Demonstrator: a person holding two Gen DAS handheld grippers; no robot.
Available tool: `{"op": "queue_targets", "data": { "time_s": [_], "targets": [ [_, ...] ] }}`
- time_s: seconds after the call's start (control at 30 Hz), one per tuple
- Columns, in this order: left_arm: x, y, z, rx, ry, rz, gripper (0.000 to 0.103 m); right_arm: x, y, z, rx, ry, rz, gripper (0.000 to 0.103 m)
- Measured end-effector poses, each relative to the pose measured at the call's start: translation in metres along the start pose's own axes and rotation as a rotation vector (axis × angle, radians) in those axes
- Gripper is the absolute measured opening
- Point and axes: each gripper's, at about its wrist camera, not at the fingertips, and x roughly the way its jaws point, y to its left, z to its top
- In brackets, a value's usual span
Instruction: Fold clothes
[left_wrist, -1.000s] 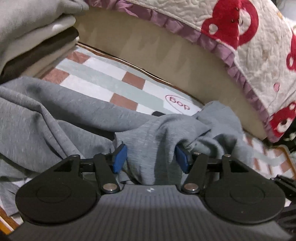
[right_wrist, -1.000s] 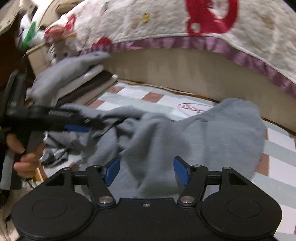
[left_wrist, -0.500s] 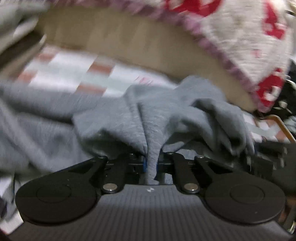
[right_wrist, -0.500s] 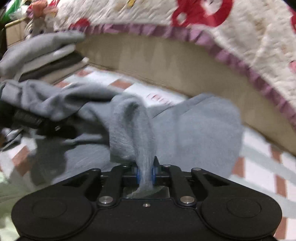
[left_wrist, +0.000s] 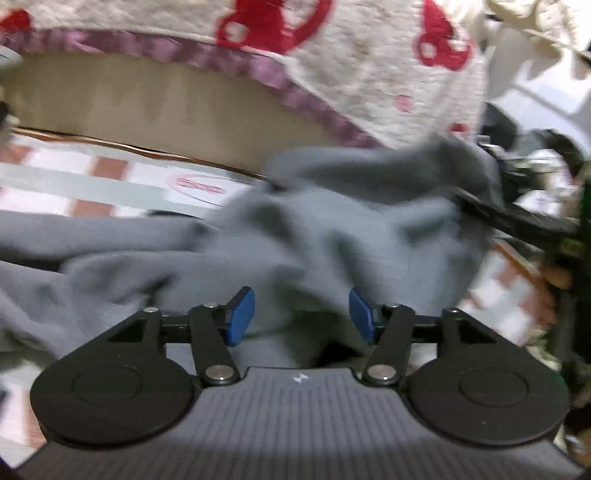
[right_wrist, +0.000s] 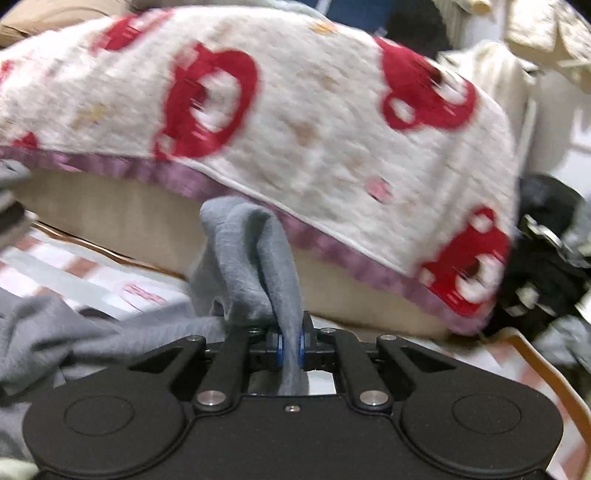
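A grey garment (left_wrist: 295, 236) lies crumpled on a checked mat (left_wrist: 74, 181). My left gripper (left_wrist: 301, 315) is open, its blue pads (left_wrist: 242, 314) apart with grey cloth lying between and beyond them. My right gripper (right_wrist: 290, 349) is shut on a bunched fold of the grey garment (right_wrist: 251, 258) and holds it lifted above the mat. The right gripper and the hand holding it show at the right of the left wrist view (left_wrist: 517, 218), with the garment stretched up toward it.
A beige mattress side (left_wrist: 166, 107) runs behind the mat, covered by a white quilt with red figures and a purple hem (right_wrist: 295, 110). Dark clutter (right_wrist: 546, 266) sits at the far right. The mat's brown edge (right_wrist: 546, 369) runs at the right.
My left gripper has opened and let go of the grey cloth it pinched half a second ago. My right gripper stays shut and has lifted its fold up and to the right.
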Motion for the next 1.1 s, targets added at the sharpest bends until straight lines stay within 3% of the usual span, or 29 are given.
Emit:
{"op": "queue_targets", "data": {
  "time_s": [0.13,0.33,0.43,0.5,0.57,0.7,0.77,0.9,0.97,1.1],
  "targets": [
    [0.009,0.018,0.0,-0.036,0.032,0.085,0.063,0.028,-0.036,-0.031,0.119,0.164,-0.063,0.007],
    [0.04,0.026,-0.012,-0.075,0.15,0.079,0.065,0.051,-0.068,-0.076,0.233,0.361,-0.059,0.009],
    [0.052,0.025,-0.014,-0.095,0.176,0.049,0.065,0.06,-0.08,-0.094,0.273,0.462,-0.051,0.015],
    [0.055,0.023,-0.019,-0.081,0.184,0.052,0.066,0.057,-0.088,-0.1,0.292,0.477,-0.063,0.028],
    [0.059,0.02,-0.023,-0.043,0.187,0.081,0.069,0.049,-0.095,-0.102,0.316,0.473,-0.047,0.03],
    [0.07,0.02,-0.029,-0.041,0.221,0.118,0.069,0.02,-0.103,-0.093,0.442,0.399,0.167,0.033],
    [0.076,0.024,-0.03,-0.074,0.241,0.117,0.071,0.012,-0.1,-0.087,0.504,0.359,0.333,0.051],
    [0.088,0.032,-0.034,-0.125,0.28,0.13,0.078,0.019,-0.069,-0.08,0.567,0.345,0.613,0.062],
    [0.087,0.036,-0.034,-0.155,0.288,0.115,0.079,0.029,-0.045,-0.082,0.575,0.387,0.691,0.067],
    [0.078,0.045,-0.032,-0.228,0.289,0.049,0.077,0.047,0.007,-0.088,0.455,0.45,0.718,0.067]
  ]
}}
